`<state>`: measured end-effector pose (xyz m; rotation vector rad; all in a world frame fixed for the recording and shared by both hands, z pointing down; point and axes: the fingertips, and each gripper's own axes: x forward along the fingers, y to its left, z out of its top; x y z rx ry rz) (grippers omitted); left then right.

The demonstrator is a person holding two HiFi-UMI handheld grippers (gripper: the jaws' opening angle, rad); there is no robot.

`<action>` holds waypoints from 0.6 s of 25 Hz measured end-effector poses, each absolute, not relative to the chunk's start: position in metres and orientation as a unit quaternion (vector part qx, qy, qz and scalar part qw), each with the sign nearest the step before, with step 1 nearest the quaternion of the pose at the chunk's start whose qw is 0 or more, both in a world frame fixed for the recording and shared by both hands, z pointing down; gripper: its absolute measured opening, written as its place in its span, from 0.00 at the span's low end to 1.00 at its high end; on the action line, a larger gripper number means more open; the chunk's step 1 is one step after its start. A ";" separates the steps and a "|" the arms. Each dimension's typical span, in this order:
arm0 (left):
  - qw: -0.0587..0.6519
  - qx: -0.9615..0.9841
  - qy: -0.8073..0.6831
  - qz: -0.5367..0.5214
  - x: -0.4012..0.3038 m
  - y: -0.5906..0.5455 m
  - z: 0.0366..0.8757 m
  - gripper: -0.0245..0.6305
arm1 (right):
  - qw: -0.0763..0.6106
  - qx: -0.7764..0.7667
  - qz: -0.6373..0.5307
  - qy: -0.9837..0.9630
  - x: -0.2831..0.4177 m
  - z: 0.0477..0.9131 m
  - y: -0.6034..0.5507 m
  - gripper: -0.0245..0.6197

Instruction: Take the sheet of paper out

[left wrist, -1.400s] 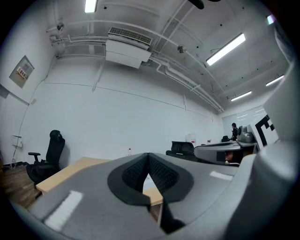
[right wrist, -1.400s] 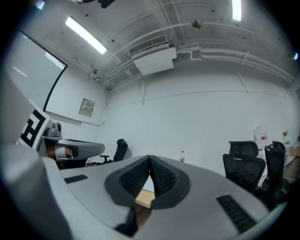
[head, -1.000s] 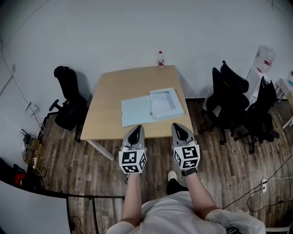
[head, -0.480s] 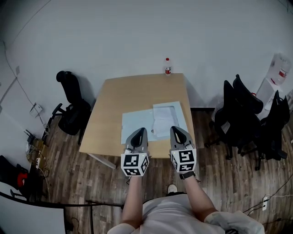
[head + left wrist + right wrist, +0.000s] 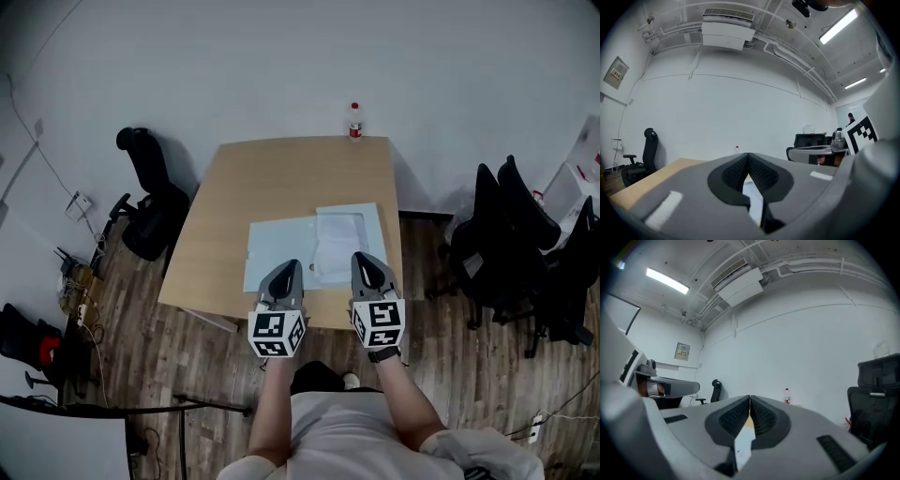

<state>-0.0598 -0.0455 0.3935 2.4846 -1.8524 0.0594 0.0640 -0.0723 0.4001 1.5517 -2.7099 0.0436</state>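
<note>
On the wooden table (image 5: 281,178) lies a pale blue open folder (image 5: 272,251), and a white sheet of paper (image 5: 339,239) rests on its right half. My left gripper (image 5: 289,269) hovers over the folder's near edge, jaws shut and empty. My right gripper (image 5: 364,261) hangs level over the sheet's near edge, shut too, with nothing in it. In the left gripper view the left gripper (image 5: 748,156) has its jaw tips together, and the folder (image 5: 754,201) shows below them. The right gripper (image 5: 750,399) looks the same in the right gripper view.
A small bottle (image 5: 354,121) with a red cap stands at the table's far edge. A black office chair (image 5: 148,202) is left of the table, and several more chairs (image 5: 511,244) stand at the right. Cables lie on the wooden floor at the left.
The person has stepped up to the table. Both grippers, still shut, have gone from in front of the table's near edge to over the folder and the sheet.
</note>
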 end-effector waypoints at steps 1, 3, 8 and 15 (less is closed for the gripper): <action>0.024 0.801 -0.598 0.020 -0.062 -0.049 0.395 0.05 | 0.011 0.494 0.017 -0.869 0.061 0.403 -0.074 0.06; 0.028 0.800 -0.599 0.019 -0.065 -0.056 0.398 0.05 | 0.014 0.488 0.021 -0.872 0.056 0.406 -0.080 0.06; 0.044 0.798 -0.600 0.022 -0.069 -0.086 0.413 0.05 | 0.023 0.473 0.019 -0.881 0.044 0.413 -0.100 0.06; 0.042 0.801 -0.597 0.011 -0.084 -0.139 0.404 0.05 | 0.020 0.475 0.007 -0.880 0.031 0.399 -0.149 0.06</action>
